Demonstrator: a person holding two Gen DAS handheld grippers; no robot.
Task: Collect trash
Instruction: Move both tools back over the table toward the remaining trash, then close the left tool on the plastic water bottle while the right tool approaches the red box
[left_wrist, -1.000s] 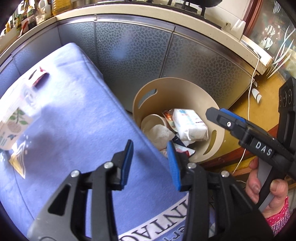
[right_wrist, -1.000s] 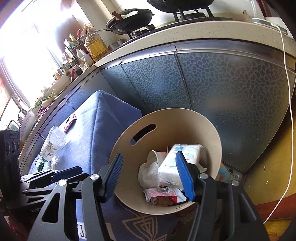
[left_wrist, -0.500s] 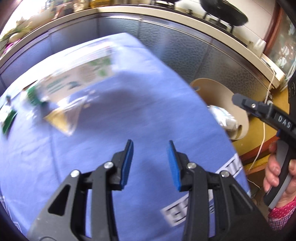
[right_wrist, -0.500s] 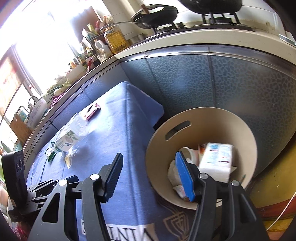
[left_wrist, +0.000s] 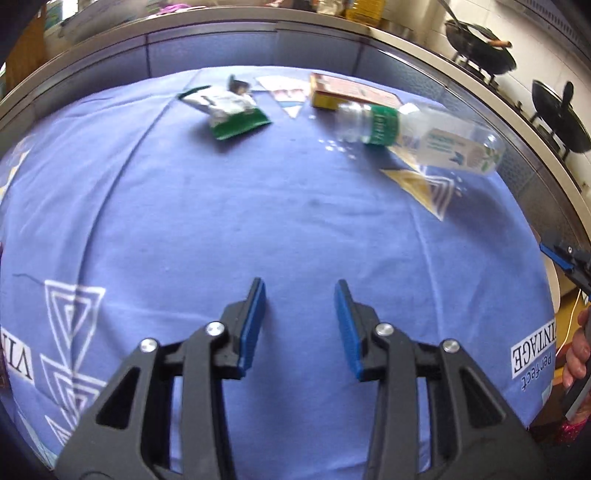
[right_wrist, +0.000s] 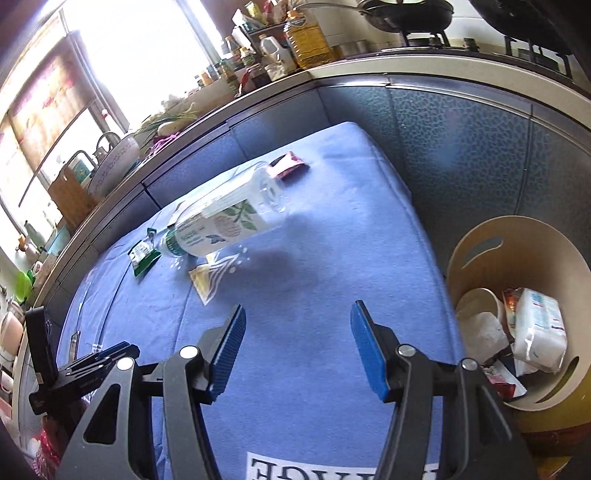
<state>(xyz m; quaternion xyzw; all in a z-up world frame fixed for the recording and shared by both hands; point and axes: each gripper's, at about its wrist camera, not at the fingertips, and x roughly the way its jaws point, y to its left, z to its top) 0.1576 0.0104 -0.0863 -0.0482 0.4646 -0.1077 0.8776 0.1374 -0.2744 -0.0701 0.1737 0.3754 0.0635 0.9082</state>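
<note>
A clear plastic bottle (left_wrist: 417, 136) (right_wrist: 225, 218) with a green and white label lies on its side on the blue tablecloth (left_wrist: 258, 221). A green and white wrapper (left_wrist: 229, 114) (right_wrist: 144, 256) lies to its left. A flat brown and yellow box (left_wrist: 351, 96) sits behind the bottle's neck, and a red wrapper (right_wrist: 288, 164) lies near the far edge. My left gripper (left_wrist: 299, 291) hangs open over bare cloth, well short of the litter. My right gripper (right_wrist: 297, 314) is open too, empty, nearer than the bottle. The beige bin (right_wrist: 535, 251) stands right of the table.
The bin holds a white packet (right_wrist: 539, 332), a paper cup and crumpled wrappers. A kitchen counter with blue patterned cabinet fronts (right_wrist: 461, 147) runs behind the table, carrying bottles and pans. A hand holds the right gripper's handle at the left view's right edge.
Both grippers swung left, away from the bin and over the table. The bin has left the left wrist view and slid to the right edge of the right one. Jaws kept their width.
</note>
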